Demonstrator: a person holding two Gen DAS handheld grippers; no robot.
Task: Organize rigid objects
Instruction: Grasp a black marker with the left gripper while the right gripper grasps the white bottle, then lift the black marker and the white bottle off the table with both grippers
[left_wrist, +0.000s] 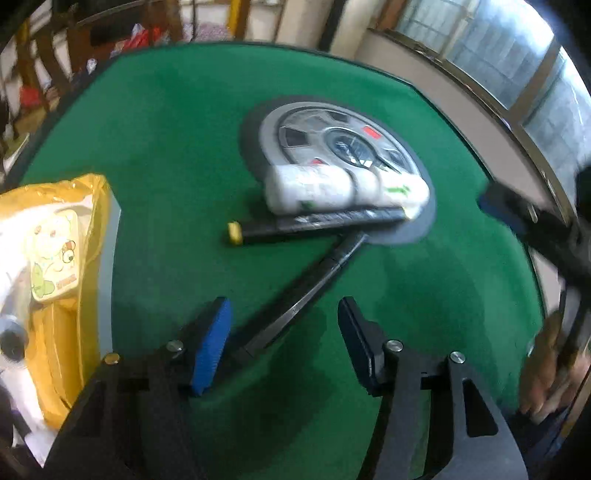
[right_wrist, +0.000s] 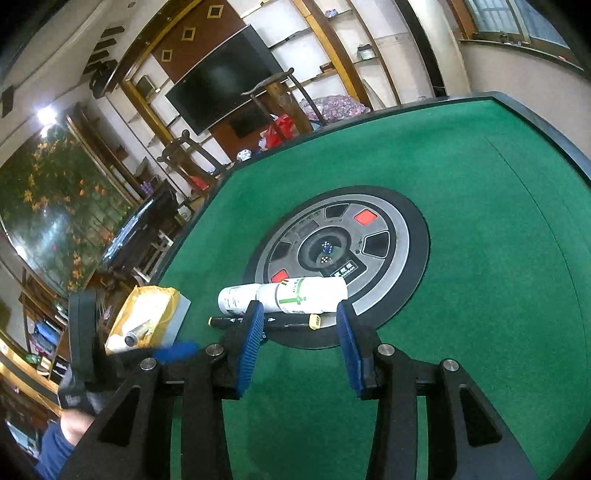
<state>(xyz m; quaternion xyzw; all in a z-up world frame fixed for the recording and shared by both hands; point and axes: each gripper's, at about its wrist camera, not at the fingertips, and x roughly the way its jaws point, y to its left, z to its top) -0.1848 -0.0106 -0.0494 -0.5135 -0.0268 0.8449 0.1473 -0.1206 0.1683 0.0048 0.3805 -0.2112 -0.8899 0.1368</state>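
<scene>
Green felt covers the table (right_wrist: 480, 258), and both grippers hang over its near side tilted downward. Nearest, the left gripper (left_wrist: 284, 328) has its jaws parted with nothing pressed between the pads; a long dark tool (left_wrist: 295, 299) lies on the felt, its near end running in beside the blue pad, whether touching I cannot tell. The right gripper (right_wrist: 301, 332) also stands open and empty-handed, its blue pads framing the objects just beyond. First comes a black marker with a yellow cap (right_wrist: 295, 322) lying crosswise, then right behind it, touching or nearly so, two white bottles (right_wrist: 288, 295) on their sides end to end, one with a green cross-like mark; the print on them is too small to read. They rest on the edge of the round grey dice panel (right_wrist: 391, 236), which carries red buttons and a small label I cannot make out. Off to the left sits a yellow bag with a cartoon bear (left_wrist: 55, 258)
</scene>
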